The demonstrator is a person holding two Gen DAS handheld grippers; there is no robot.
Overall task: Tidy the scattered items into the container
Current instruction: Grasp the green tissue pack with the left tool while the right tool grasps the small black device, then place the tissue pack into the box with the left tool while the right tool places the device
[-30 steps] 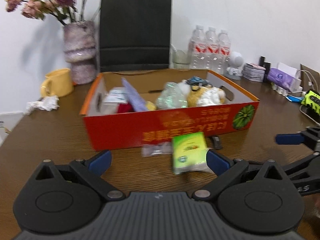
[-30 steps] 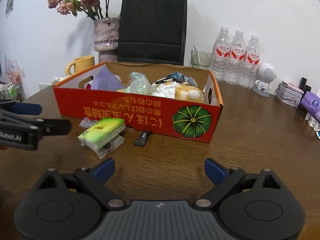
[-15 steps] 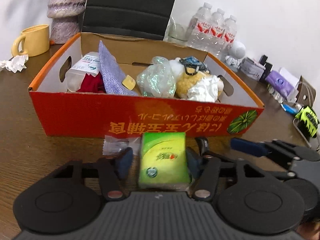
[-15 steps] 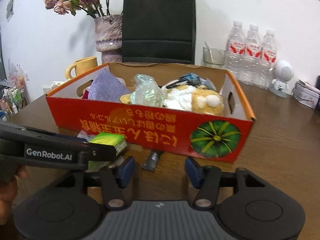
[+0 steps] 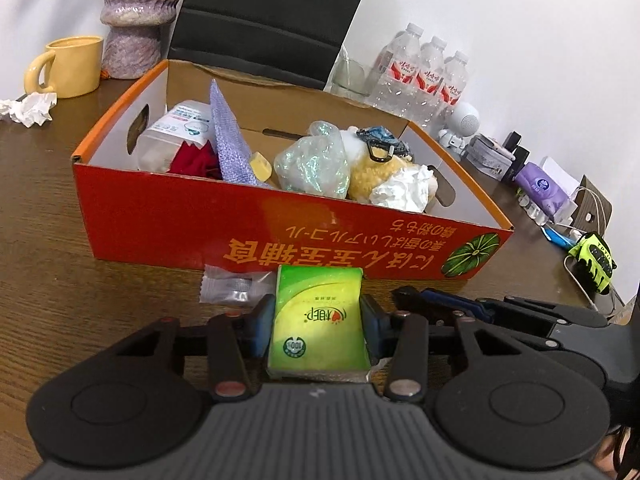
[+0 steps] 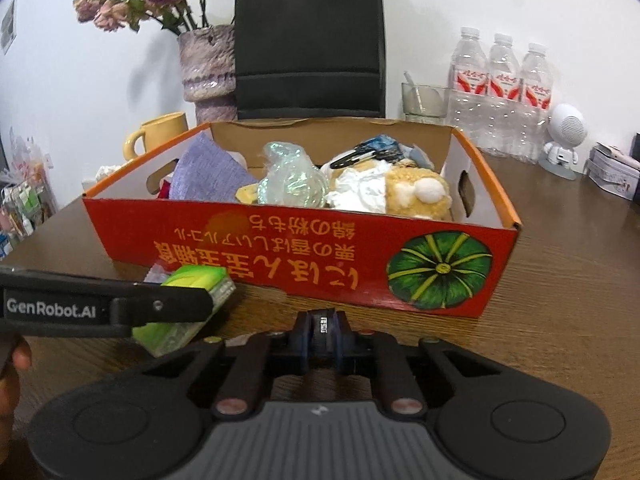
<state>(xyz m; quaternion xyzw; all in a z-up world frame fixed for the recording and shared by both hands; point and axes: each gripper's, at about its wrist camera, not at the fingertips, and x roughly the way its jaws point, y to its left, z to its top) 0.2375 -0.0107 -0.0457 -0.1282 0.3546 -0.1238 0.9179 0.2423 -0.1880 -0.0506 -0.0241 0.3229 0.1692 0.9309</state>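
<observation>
A green tissue pack point(image 5: 318, 332) lies on the wooden table just in front of the red cardboard box point(image 5: 160, 216). My left gripper point(image 5: 317, 312) is shut on the pack, with a blue pad pressed to each side. In the right wrist view the pack point(image 6: 200, 280) shows behind the left gripper's arm point(image 6: 108, 308). My right gripper point(image 6: 322, 330) is closing, and its pads pinch a small black object point(image 6: 323, 323) near the box's front wall point(image 6: 280, 264). A clear wrapped packet point(image 5: 232, 288) lies left of the pack. The box holds several items.
Behind the box stand a yellow mug point(image 5: 68, 66), a purple vase point(image 6: 208, 68), a black paper bag point(image 6: 308, 40), a glass point(image 6: 422, 100) and three water bottles point(image 6: 504, 96). Crumpled tissue point(image 5: 30, 108) lies far left. A white speaker figure point(image 6: 564, 140) and small packs sit right.
Both grippers moved in toward the front of the box. The left one went from wide open to gripping the green pack. The right one narrowed onto the small black object.
</observation>
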